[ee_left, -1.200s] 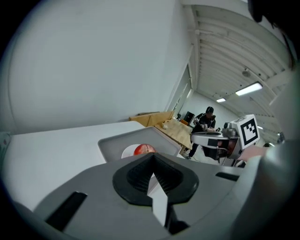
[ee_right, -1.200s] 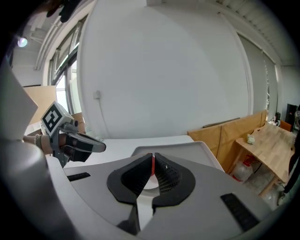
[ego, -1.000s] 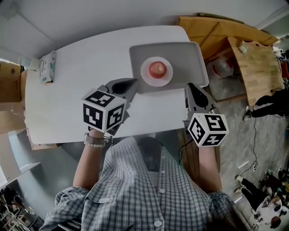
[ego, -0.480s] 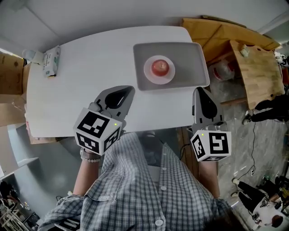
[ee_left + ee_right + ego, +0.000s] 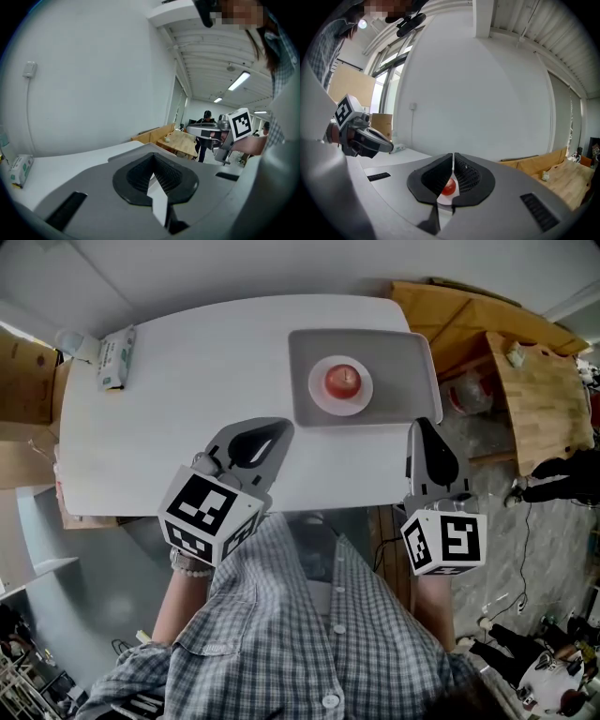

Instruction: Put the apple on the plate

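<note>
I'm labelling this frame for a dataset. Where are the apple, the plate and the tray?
apple (image 5: 343,381): head view, middle of its red top.
plate (image 5: 318,393): head view, bare left rim.
tray (image 5: 398,362): head view, bare floor to the right of the plate.

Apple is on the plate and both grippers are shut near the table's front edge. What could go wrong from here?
The apple is round and sits loose on a small plate; a knock could roll it off. The tray lies close to the table's right edge, so a push from the right gripper, which points at it, might slide it over.
</note>
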